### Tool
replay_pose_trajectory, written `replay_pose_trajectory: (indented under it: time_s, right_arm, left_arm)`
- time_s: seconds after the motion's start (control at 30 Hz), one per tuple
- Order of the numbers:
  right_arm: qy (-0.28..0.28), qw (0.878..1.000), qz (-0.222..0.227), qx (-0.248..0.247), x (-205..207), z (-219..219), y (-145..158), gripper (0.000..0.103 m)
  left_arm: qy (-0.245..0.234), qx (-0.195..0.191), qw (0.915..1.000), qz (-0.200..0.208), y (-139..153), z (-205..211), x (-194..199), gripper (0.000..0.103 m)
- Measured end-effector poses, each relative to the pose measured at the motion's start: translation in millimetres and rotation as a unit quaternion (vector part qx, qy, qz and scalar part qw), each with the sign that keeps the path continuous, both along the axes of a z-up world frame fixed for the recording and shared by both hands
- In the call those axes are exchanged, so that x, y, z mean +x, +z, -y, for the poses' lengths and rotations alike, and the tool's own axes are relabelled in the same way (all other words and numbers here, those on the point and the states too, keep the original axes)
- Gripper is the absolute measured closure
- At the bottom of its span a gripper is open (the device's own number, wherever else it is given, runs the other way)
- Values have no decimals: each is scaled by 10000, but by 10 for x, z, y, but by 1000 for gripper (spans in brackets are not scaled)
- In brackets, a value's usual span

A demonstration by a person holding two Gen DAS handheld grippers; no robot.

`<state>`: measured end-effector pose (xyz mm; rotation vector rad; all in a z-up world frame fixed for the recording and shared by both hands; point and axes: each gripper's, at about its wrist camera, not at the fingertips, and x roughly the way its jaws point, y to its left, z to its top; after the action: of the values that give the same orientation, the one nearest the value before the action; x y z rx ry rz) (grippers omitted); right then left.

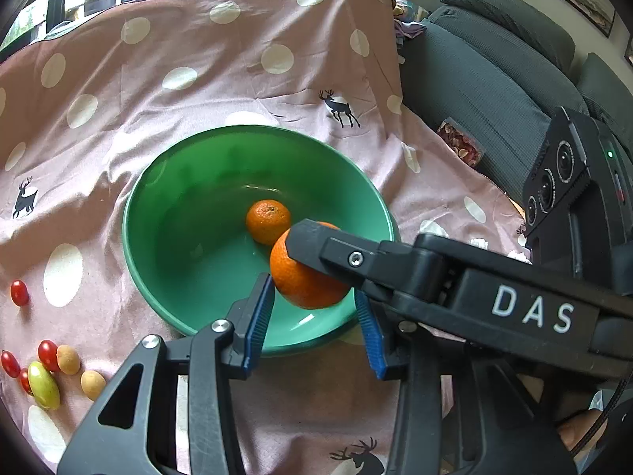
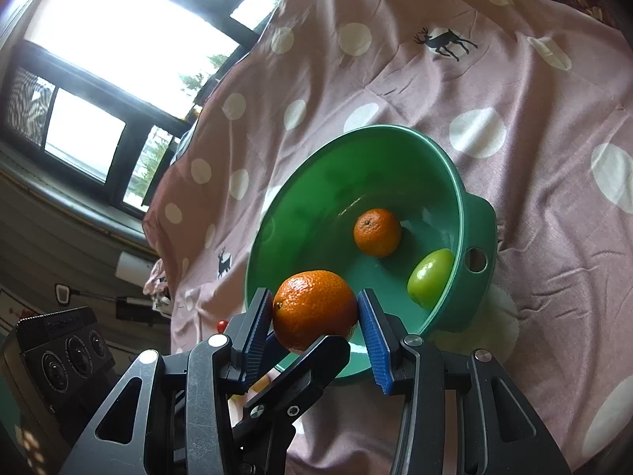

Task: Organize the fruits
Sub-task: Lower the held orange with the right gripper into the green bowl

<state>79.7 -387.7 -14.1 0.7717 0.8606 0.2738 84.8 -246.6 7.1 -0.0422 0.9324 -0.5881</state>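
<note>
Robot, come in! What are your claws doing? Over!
Right gripper shut on mandarin, above bowl. Left gripper open alongside. Nothing blocking.

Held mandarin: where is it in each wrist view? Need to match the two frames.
Left wrist: held mandarin right of centre, over the green bowl's near rim, partly behind the right gripper's black finger.
Right wrist: held mandarin low centre, between the blue pads, at the bowl's near edge.
Shared landmark: loose mandarin on the bowl floor.
</note>
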Motion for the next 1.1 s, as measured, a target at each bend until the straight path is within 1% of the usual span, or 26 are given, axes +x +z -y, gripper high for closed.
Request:
replay_pose_trajectory:
  time_s: [0.4,0.63,1.1]
  right_arm:
    - [-15,9999,-106,-86,32,-20,-25,56]
    - [-56,9997,-154,-201,33,-37,-26,56]
    - [-51,9990,-235,-378,69,-92,-34,56]
  left_arm:
    - [-5,14,9999,-102,-55,7,25,61]
    - [-25,-51,9998,-213,-87,-6,51,61]
    - [-35,-42,9995,-326,-141,-1,88,60]
